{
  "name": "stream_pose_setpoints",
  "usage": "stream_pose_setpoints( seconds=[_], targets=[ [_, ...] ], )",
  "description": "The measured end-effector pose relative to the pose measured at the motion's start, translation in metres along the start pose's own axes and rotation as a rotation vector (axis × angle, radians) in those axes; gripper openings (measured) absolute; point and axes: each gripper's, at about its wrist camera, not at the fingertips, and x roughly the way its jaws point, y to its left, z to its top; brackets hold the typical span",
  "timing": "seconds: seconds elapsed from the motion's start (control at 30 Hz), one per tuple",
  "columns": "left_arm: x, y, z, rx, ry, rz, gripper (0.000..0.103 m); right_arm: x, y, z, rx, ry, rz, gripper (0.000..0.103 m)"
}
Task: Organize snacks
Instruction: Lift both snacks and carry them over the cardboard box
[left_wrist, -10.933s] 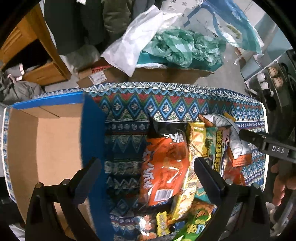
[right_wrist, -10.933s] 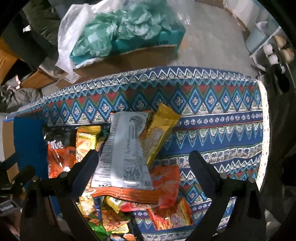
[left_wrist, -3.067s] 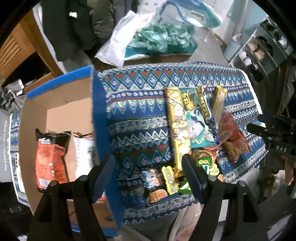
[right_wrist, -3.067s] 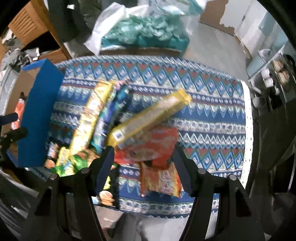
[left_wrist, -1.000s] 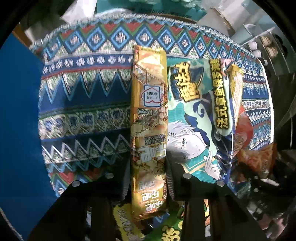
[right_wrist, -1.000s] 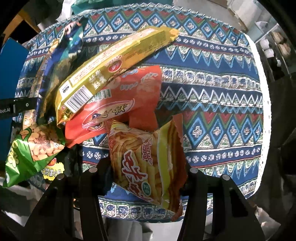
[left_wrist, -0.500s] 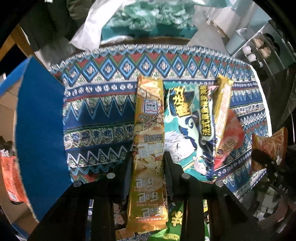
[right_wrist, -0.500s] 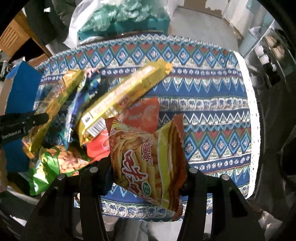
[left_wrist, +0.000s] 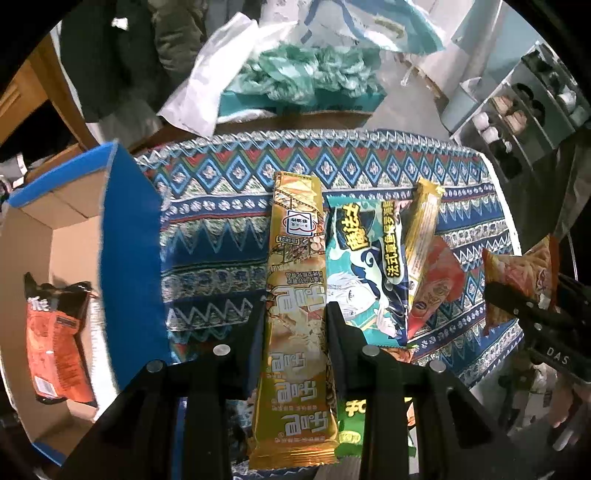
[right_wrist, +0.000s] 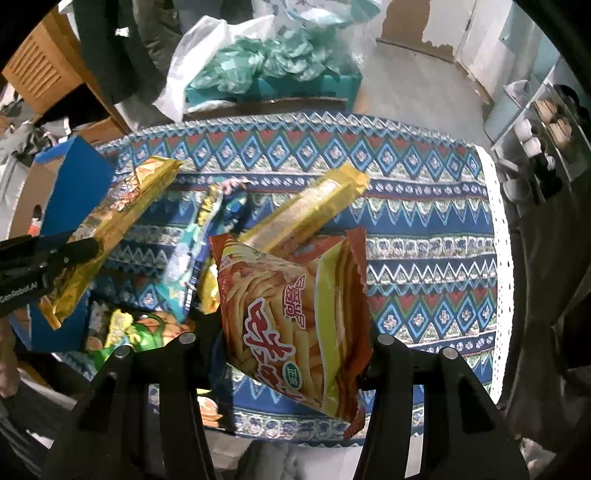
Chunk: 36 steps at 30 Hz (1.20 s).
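I had the left gripper (left_wrist: 295, 314) clamped across the middle of the long gold pack (left_wrist: 297, 295), held clear above the cloth (left_wrist: 221, 229) beside the box (left_wrist: 74, 240), and the right gripper (right_wrist: 291, 339) closed on the orange fries bag (right_wrist: 295, 314) over the table's near edge. Both looked light, slick and crushable, the air-filled bag most of all. I judged a mid-body grip best for balance.
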Motion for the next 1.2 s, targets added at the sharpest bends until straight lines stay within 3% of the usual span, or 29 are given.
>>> stream_pose_setpoints(
  seconds=[0.53,1.2],
  targets=[
    [-0.076,0.035,-0.006,-0.025,-0.140,0.017,0.032,-0.046,0.052,0.023,-0.078,-0.099,0.031,0.052],
    [-0.134,0.114,-0.031,-0.113,-0.236,0.040,0.032,-0.055,0.167,0.052,-0.254,-0.122,0.117,0.052]
  ],
)
